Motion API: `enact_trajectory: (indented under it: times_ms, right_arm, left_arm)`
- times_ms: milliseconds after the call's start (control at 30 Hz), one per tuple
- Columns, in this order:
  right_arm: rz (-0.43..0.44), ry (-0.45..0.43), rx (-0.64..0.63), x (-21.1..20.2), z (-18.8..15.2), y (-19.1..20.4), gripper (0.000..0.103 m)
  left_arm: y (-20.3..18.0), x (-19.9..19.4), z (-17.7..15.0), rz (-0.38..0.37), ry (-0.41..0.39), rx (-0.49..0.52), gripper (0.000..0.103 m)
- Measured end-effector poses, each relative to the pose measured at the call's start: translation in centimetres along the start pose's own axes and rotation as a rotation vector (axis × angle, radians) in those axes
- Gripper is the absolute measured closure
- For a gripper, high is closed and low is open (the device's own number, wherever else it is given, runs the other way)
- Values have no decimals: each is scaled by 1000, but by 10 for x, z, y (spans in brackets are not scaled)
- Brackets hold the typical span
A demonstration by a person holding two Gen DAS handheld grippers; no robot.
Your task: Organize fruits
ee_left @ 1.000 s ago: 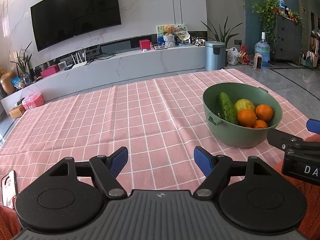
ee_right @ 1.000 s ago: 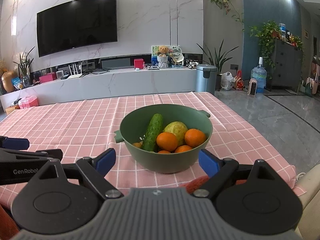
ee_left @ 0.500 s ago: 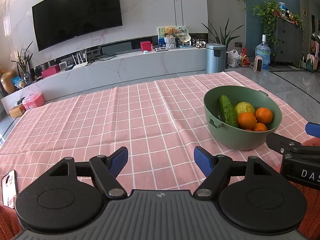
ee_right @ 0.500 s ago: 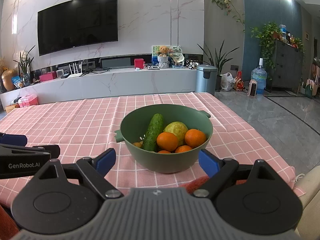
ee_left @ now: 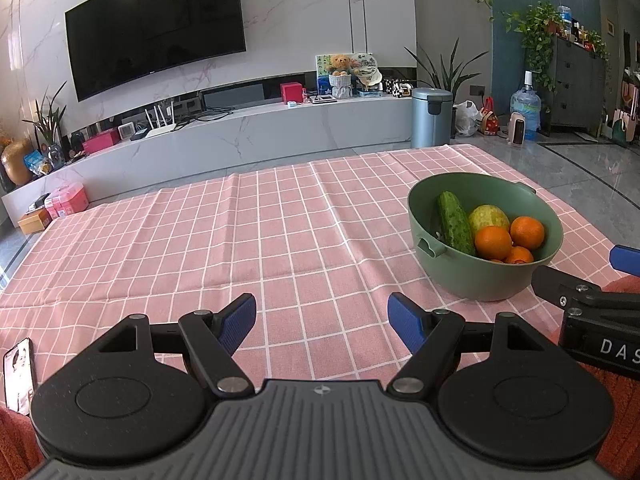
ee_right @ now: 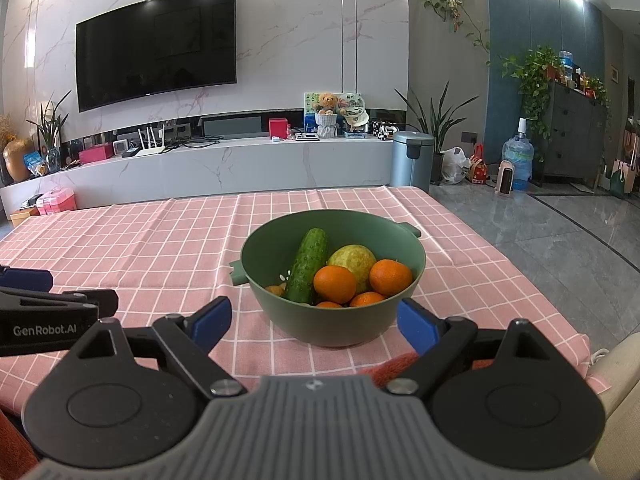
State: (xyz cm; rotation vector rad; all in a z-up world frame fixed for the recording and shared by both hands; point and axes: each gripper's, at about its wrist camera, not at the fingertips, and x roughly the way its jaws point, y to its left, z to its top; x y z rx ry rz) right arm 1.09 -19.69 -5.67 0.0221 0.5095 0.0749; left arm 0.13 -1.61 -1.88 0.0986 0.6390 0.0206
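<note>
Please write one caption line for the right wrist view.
Open right gripper faces green bowl holding cucumber and oranges on pink checked tablecloth.

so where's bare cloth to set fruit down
The pink cloth is bare from the bowl leftward to the phone. It's crowded inside the bowl and between it and the right gripper.

The right tool (ee_right: 310, 320) is hovering with its blue-padded jaws standing wide apart, nothing between them, near a round green plastic bowl (ee_right: 276, 248). The bowl is sitting on the pink checked bench (ee_right: 160, 248), holding a dark green cucumber (ee_right: 307, 264), a yellow-green round fruit (ee_right: 352, 256) and several oranges (ee_right: 390, 277).
</note>
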Motion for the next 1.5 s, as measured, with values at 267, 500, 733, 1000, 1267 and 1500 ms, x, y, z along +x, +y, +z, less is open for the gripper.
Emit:
enact_trajectory:
  times_ms: [267, 500, 733, 1000, 1267, 1500]
  right_arm:
    - [0, 0, 0, 0, 0, 0, 17]
    - [0, 0, -1, 0, 0, 0, 17]
    - [0, 0, -2, 1, -1, -1, 17]
    - [-1, 1, -2, 1, -1, 0, 17]
    - [0, 2, -3, 1, 0, 0, 17]
    - [0, 2, -4, 1, -1, -1, 17]
  left_arm:
    - [0, -1, 0, 0, 0, -3, 15]
    - [0, -4, 1, 0, -3, -11, 15]
    - [1, -5, 0, -2, 0, -13, 15]
    - [1, -5, 0, -1, 0, -26, 15]
    - [3, -6, 0, -1, 1, -33, 15]
    - [5, -6, 0, -6, -8, -39, 15]
